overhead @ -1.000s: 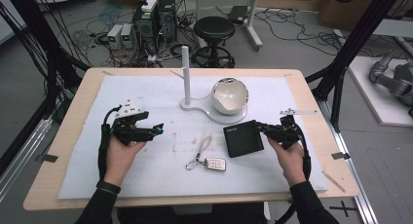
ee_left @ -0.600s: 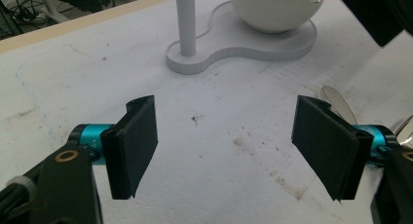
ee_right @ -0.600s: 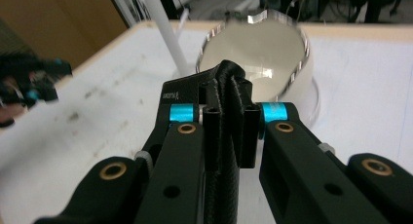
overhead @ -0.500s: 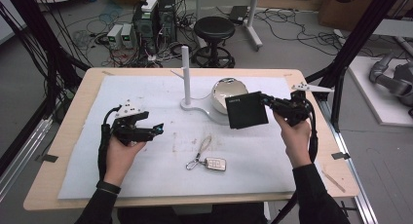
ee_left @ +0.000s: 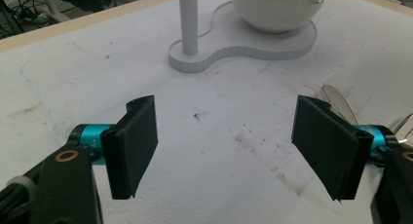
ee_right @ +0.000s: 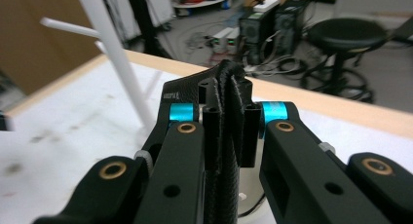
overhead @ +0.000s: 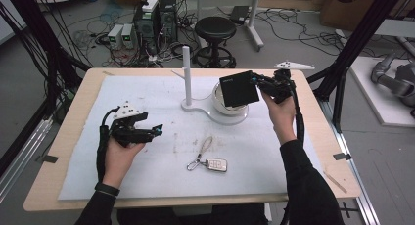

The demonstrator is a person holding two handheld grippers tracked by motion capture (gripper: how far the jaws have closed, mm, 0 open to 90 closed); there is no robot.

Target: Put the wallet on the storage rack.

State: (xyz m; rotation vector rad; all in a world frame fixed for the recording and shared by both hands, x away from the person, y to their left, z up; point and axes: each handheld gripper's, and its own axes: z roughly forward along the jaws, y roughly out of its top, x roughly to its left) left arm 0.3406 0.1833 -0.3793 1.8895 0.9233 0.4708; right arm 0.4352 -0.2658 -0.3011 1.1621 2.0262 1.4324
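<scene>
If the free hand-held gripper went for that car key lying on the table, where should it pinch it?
Probably across the key fob, coming straight down from above. It lies flat on the mat, so its two long edges are the easiest faces for the jaws to close on. The strap and ring are thin and floppy, a poorer hold. The left hand-held gripper is open and nearest.

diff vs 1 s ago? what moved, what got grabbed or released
The right gripper, already shut on the black wallet, lifted it off the mat and carried it back, so it now hangs over the white bowl on the stand. Nothing was released. The left gripper stayed put with its fingers apart, and the car key and white post did not move.
</scene>
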